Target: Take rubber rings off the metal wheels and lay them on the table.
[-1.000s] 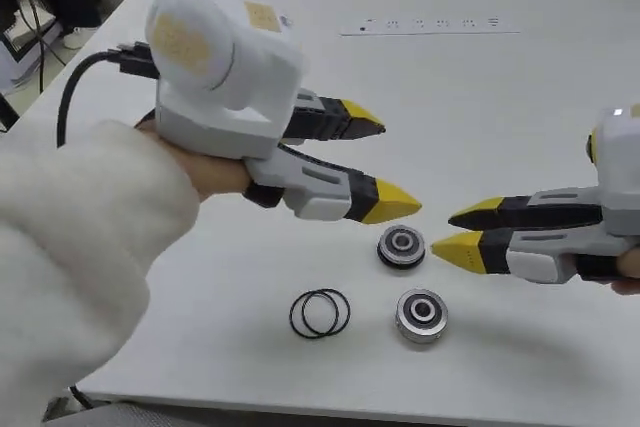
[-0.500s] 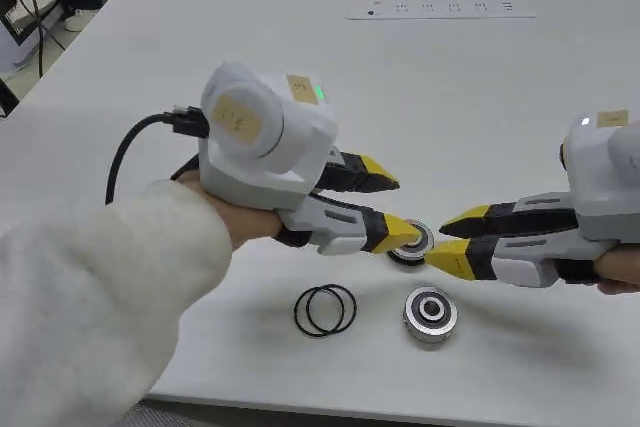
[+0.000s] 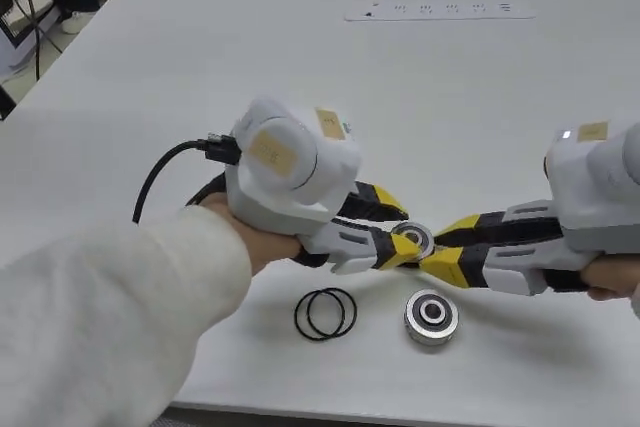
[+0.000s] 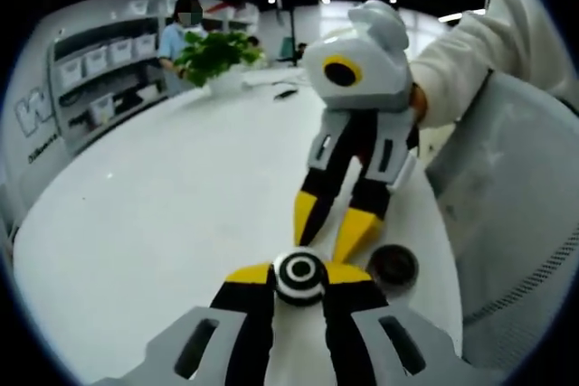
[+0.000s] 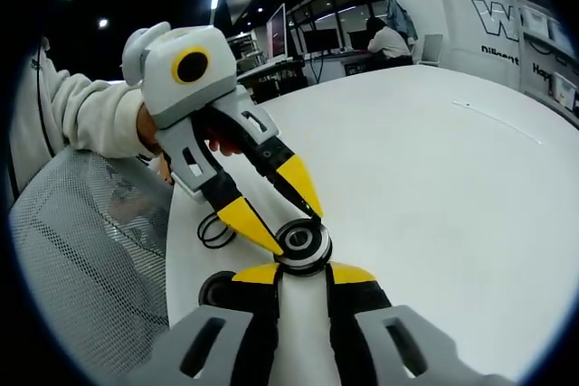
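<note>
Table (image 3: 300, 67): white, with the work lying close to its near edge.

Left tool (image 3: 398, 232): a metal wheel (image 3: 412, 239) is pinched between its yellow tips, as confirmed in the left gripper view.

Right tool (image 3: 450, 245): its tips are set against the same wheel from the opposite side, jaws slightly apart. Whether they grip it cannot be told. Whether the wheel is clear of the table cannot be determined either.

A second wheel (image 3: 432, 316) is noted lying flat, nearer the near edge. Two rubber rings (image 3: 323, 313) are laid just beside it, toward the left edge.

The step in hand is judged to be stripping the ring from the pinched wheel. It is advised that the wheel be clamped by its metal faces, and that the ring alone be caught at the rim and rolled off sideways.
</note>
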